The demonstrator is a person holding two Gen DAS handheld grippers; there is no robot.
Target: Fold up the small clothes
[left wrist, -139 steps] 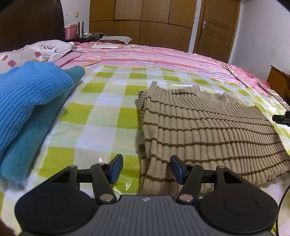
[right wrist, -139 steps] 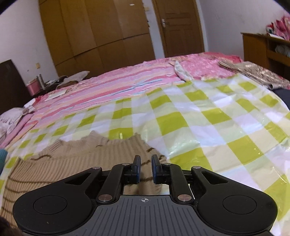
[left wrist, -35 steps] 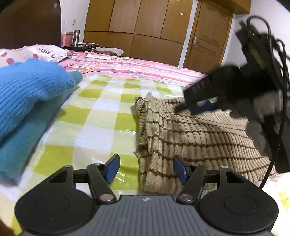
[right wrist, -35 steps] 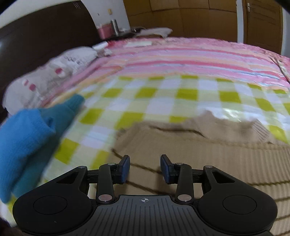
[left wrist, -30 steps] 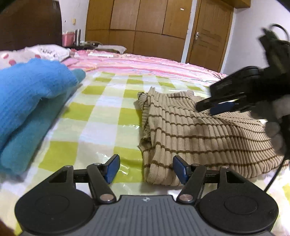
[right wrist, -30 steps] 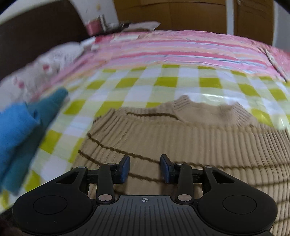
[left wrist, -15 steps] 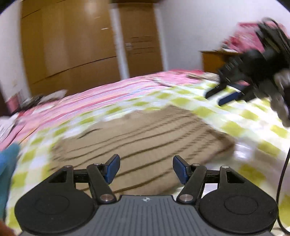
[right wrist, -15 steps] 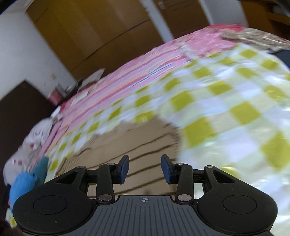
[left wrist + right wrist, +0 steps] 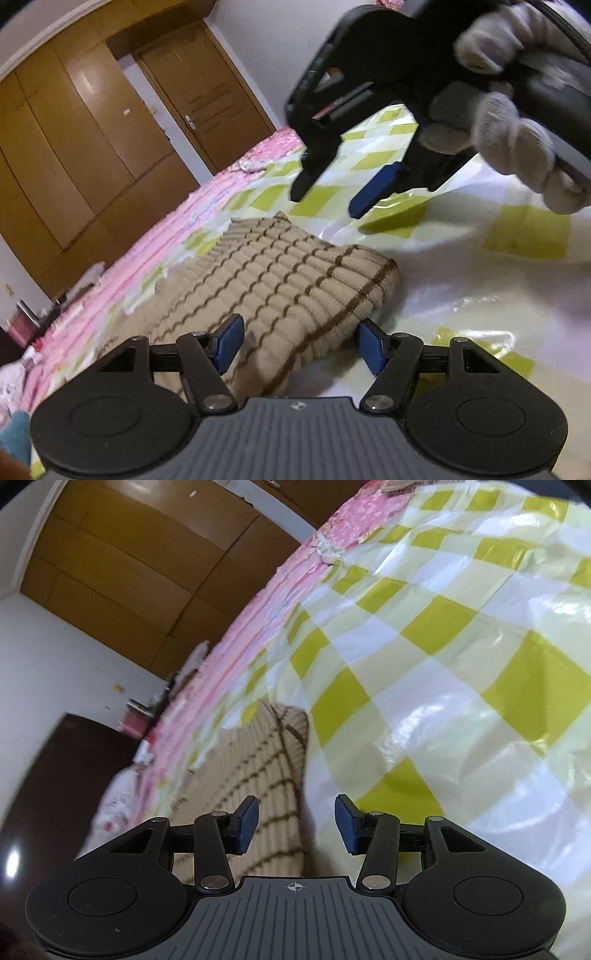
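On the bed, your left gripper (image 9: 298, 345) has swung from the sweater's left edge to its right corner, fingers spread wide astride the fold, gripping nothing. Your right gripper (image 9: 294, 825) has lifted off the fabric and now hangs tilted above it, also spread wide and empty, held in a pale knit-gloved hand (image 9: 517, 122). The beige ribbed sweater (image 9: 273, 273) with thin brown stripes lies folded into a thick, rounded-corner slab on the glossy green-and-white checked sheet (image 9: 424, 686), beside a pink striped quilt (image 9: 177, 236).
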